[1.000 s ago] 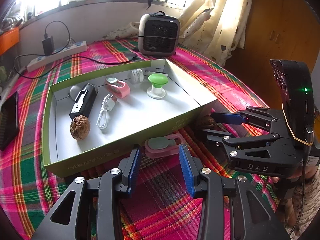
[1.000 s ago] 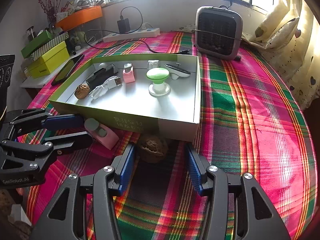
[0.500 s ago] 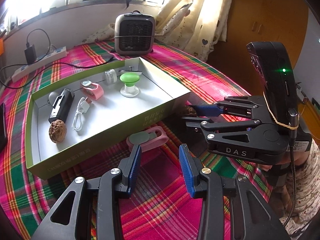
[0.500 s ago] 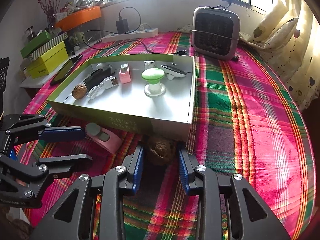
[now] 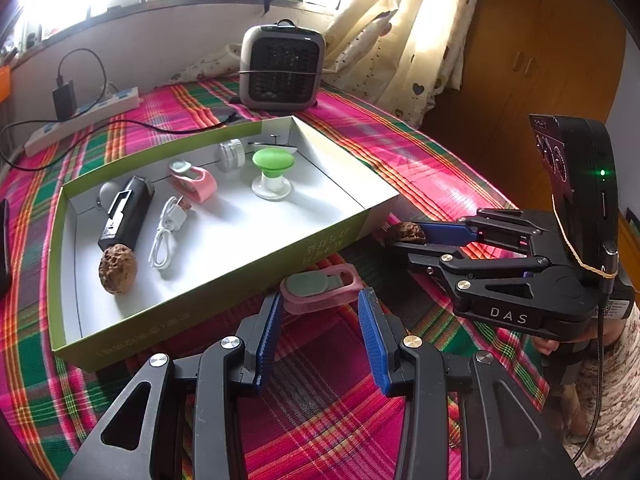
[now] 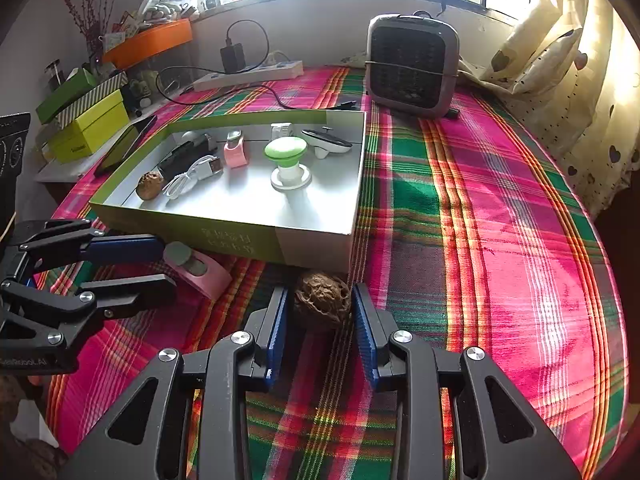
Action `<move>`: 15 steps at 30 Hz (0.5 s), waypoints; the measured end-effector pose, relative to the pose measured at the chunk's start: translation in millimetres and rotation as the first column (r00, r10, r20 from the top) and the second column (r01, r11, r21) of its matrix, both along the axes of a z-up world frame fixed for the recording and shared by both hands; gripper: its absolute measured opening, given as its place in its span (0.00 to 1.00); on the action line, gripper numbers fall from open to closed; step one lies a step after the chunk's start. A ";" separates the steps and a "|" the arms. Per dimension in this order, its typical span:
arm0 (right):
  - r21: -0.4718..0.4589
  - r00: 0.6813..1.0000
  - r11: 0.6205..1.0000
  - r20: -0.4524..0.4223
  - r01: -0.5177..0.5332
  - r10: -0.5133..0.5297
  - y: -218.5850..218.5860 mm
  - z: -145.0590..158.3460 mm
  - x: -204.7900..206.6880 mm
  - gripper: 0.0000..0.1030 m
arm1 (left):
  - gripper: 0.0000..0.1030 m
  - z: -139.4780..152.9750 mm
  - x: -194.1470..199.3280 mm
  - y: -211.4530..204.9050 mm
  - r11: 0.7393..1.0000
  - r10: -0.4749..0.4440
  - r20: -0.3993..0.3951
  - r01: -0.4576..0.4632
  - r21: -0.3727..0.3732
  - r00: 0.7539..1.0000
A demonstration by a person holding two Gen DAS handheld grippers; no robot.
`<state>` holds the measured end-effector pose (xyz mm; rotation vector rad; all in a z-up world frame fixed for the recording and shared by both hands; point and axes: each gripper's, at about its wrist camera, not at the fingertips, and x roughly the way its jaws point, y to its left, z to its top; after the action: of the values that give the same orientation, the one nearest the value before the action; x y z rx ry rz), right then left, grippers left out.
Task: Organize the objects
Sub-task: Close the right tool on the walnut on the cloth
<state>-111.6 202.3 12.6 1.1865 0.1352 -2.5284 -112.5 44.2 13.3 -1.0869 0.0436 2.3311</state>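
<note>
Walnut (image 6: 321, 307) on the plaid cloth clamped between right gripper (image 6: 320, 320) pads, left gripper (image 5: 320, 312) fingers apart around pink clip (image 5: 320, 288) (not pressing), green box (image 5: 224, 292) just beyond.

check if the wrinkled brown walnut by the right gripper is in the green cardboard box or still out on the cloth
Out. The wrinkled brown walnut sits on the plaid tablecloth just outside the green cardboard box, between the right gripper pads, which press it.

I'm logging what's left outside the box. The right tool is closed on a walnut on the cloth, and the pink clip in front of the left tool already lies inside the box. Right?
Not quite. The pink clip lies on the cloth outside the box, against its near wall, as the left wrist view shows. The right tool is indeed closed on the walnut.
</note>
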 end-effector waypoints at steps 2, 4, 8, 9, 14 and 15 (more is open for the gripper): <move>-0.002 1.000 1.000 0.002 0.002 -0.002 2.0 -0.2 0.7 0.32 | 0.36 1.2 3.5 2.9 1.000 -0.020 -0.002 0.020 0.004 1.000; -0.003 1.000 1.000 0.002 0.003 -0.003 3.5 0.0 0.9 0.32 | 0.36 3.8 9.5 7.6 0.998 -0.058 -0.008 0.058 0.010 0.998; -0.010 1.000 1.000 0.006 0.004 -0.004 5.5 -0.1 0.1 0.32 | 0.36 4.8 17.8 19.4 0.993 -0.115 -0.017 0.115 0.005 0.993; -0.011 1.000 1.000 0.007 0.003 -0.002 5.3 -0.2 -0.1 0.32 | 0.36 4.3 17.5 20.6 0.995 -0.104 -0.022 0.104 -0.005 0.994; -0.008 1.000 1.000 0.004 0.004 -0.004 6.9 -0.1 1.2 0.32 | 0.36 12.8 16.9 15.8 0.998 -0.066 -0.078 0.064 -0.029 0.995; -0.009 1.000 1.000 0.005 0.006 -0.006 7.9 -0.3 1.3 0.32 | 0.36 15.6 17.6 16.5 0.997 -0.076 -0.091 0.073 -0.036 0.993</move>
<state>-110.4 210.2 12.3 1.1913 0.1186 -2.5283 -94.9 60.7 28.9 -0.9751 0.1549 2.3192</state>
